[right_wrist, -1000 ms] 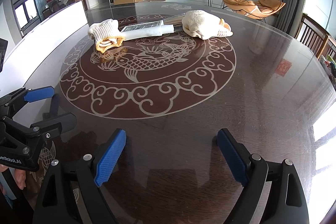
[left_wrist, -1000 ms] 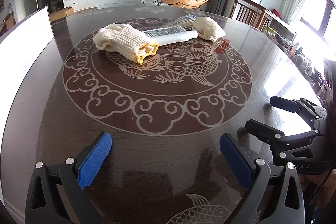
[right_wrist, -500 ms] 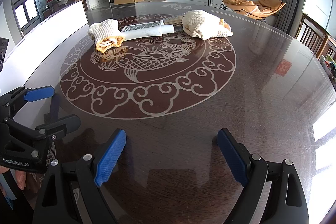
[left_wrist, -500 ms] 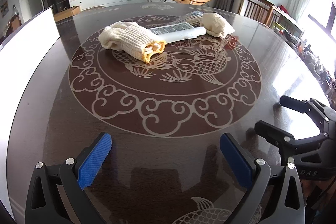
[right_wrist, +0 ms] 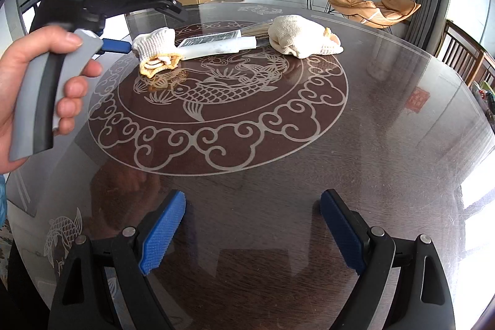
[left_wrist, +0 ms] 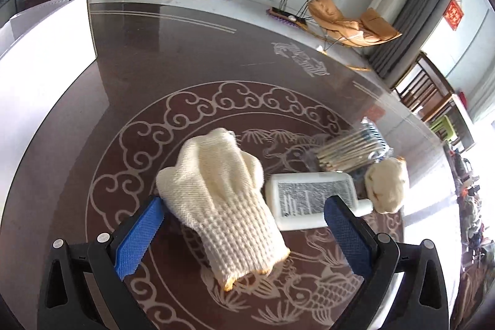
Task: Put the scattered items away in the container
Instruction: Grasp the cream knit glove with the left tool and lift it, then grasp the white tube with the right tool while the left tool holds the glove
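A cream knit glove with a yellow cuff (left_wrist: 222, 206) lies on the dark round table (left_wrist: 123, 101). My left gripper (left_wrist: 244, 232) is open, its blue pads on either side of the glove. A white tube with a printed label (left_wrist: 309, 198) lies just right of the glove, then a bundle of wooden sticks (left_wrist: 349, 155) and a second cream glove (left_wrist: 386, 184). The white container (left_wrist: 43, 57) stands at the left. In the right wrist view my right gripper (right_wrist: 252, 232) is open and empty over bare table, far from the glove (right_wrist: 156, 47), tube (right_wrist: 216, 44) and second glove (right_wrist: 300, 36).
The table edge curves past the items at the back. Wooden chairs (left_wrist: 433, 95) stand at the right side. The hand holding the left gripper (right_wrist: 46, 76) shows at the left of the right wrist view.
My left gripper has moved forward across the table and now straddles the near glove. The right gripper has stayed in place.
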Motion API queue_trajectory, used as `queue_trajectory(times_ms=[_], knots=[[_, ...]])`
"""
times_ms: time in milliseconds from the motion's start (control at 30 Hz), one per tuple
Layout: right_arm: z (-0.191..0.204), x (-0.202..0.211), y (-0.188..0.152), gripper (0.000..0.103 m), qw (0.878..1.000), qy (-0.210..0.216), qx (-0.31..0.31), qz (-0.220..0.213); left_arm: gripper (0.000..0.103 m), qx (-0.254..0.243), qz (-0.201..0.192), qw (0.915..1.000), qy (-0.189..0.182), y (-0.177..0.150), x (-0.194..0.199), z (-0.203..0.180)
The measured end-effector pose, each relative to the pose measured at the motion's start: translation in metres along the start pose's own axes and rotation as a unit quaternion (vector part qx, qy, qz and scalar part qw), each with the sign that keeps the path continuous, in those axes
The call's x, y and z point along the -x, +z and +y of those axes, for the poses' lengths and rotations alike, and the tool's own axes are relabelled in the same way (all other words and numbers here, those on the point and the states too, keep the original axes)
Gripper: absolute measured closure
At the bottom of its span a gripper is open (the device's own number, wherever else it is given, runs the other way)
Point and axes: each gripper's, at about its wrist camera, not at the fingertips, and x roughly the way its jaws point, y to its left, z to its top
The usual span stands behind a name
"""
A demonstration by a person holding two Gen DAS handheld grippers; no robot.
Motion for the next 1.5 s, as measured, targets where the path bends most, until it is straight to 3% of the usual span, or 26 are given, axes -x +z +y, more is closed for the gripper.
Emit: queue_trajectory(times_ms=[67,133,167,200,267,367,667,833,1033,1100,1133,1167,1500], knots=[[0.0,0.0,0.0,0.013,1.0,0.0,0.0,0.0,0.0,-0.006,0.008,0.9994,0.034,0.002,-0.015,0.001],[0.0,0.0,0.0,0.013,1.0,0.0,0.0,0.0,0.004,-0.007,-0.007,0.9994,0.032,0.0,-0.018,0.008],[0.0,0.0,0.0,0.013,1.0,0.0,0.0,0.0,0.038,-0.008,-0.026,0.9994,0.023,-0.001,-0.014,0.013],[0.0,0.0,0.0,0.013,1.0,0.0,0.0,0.0,0.051,-0.01,-0.03,0.9993,0.019,0.0,-0.011,0.017],[0.0,0.0,0.0,0.013,1.0,0.0,0.0,0.0,0.059,-0.025,-0.036,0.9987,0.024,-0.001,-0.003,0.021],[0.0,0.0,0.0,0.013,1.0,0.0,0.0,0.0,0.06,-0.06,-0.048,0.9964,0.037,-0.014,0.012,0.028],[0.0,0.0,0.0,0.013,1.0,0.0,0.0,0.0,0.06,-0.092,-0.037,0.9949,0.017,-0.082,0.064,0.072],[0.0,0.0,0.0,0.013,1.0,-0.001,0.001,0.0,0.059,-0.086,-0.05,0.9951,0.003,-0.095,0.069,0.081],[0.0,0.0,0.0,0.013,1.0,-0.001,0.001,0.0,0.044,-0.05,-0.061,0.9968,-0.013,-0.1,0.066,0.087],[0.0,0.0,0.0,0.013,1.0,-0.001,0.001,0.0,0.028,-0.06,-0.056,0.9966,-0.005,-0.101,0.064,0.082],[0.0,0.0,0.0,0.013,1.0,-0.001,0.001,0.0,0.01,-0.064,-0.052,0.9966,0.0,-0.1,0.061,0.08],[0.0,0.0,0.0,0.013,1.0,-0.001,0.001,0.0,0.006,-0.065,-0.048,0.9967,0.004,-0.1,0.059,0.079],[0.0,-0.001,0.0,0.013,1.0,-0.001,0.001,0.0,0.0,-0.076,-0.039,0.9962,0.019,-0.099,0.053,0.072]])
